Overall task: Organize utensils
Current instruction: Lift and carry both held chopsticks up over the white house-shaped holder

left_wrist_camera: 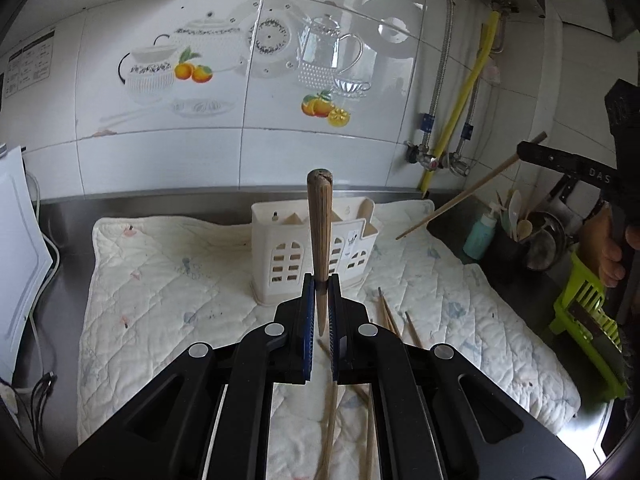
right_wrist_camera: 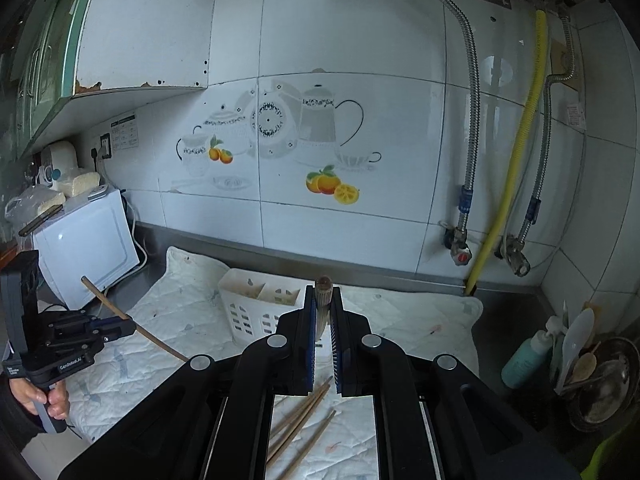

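A wooden chopstick (left_wrist_camera: 320, 232) stands nearly upright in my left gripper (left_wrist_camera: 322, 282), which is shut on its lower part. In the right wrist view my right gripper (right_wrist_camera: 323, 294) is shut on a second chopstick (right_wrist_camera: 322, 304), its blunt end pointing away from me. Each gripper appears in the other's view: the right gripper (left_wrist_camera: 532, 152) with its slanted chopstick (left_wrist_camera: 472, 194), the left gripper (right_wrist_camera: 120, 326) with its stick (right_wrist_camera: 116, 312). A white slotted utensil holder (left_wrist_camera: 280, 256) (right_wrist_camera: 248, 314) stands on the quilted cloth (left_wrist_camera: 160, 264) beyond both grippers. Several loose chopsticks (right_wrist_camera: 300, 420) (left_wrist_camera: 390, 316) lie on the cloth below.
A white appliance (right_wrist_camera: 88, 240) stands at the left end of the steel counter. At the right are a teal bottle (right_wrist_camera: 524, 360), a dark pot with spoons (right_wrist_camera: 600, 384) and a green rack (left_wrist_camera: 588, 308). Pipes and valves (right_wrist_camera: 460, 248) run down the tiled wall behind.
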A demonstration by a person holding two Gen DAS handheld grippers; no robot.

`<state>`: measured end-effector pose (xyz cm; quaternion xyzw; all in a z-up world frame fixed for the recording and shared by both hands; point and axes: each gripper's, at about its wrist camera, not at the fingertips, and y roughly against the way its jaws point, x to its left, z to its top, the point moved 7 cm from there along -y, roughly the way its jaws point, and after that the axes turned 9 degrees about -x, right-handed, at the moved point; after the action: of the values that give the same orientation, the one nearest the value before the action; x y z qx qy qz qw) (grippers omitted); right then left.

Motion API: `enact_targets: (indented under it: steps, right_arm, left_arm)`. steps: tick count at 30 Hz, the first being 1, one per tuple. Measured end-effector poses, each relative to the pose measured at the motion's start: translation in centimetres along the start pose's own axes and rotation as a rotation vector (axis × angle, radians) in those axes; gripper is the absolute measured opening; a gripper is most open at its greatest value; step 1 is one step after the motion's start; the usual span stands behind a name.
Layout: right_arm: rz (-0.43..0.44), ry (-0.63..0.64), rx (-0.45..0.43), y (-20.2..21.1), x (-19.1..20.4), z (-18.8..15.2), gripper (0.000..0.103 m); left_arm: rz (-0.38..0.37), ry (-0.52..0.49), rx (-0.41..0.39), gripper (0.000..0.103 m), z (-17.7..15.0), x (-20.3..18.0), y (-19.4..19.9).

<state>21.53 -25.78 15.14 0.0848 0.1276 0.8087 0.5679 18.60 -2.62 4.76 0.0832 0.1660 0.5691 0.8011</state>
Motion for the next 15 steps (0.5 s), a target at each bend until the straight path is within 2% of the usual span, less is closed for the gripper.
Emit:
enact_targets:
  steps: [6, 10, 15]
  right_arm:
    - [-0.006, 0.012, 0.008, -4.3, 0.0, 1.9, 0.007]
    - [-0.011, 0.019, 0.064, -8.2, 0.1, 1.0, 0.007]
    - [-0.005, 0.015, 0.138, -12.3, -0.1, -0.8, 0.007]
  left_arm:
    - [-0.001, -0.040, -0.097, 0.005, 5.2, -1.1, -0.2]
    - [0.022, -0.064, -0.143, 0.005, 8.0, -1.4, -1.2]
    - [0.065, -0.096, -0.174, 0.005, 9.9, -1.0, -3.3]
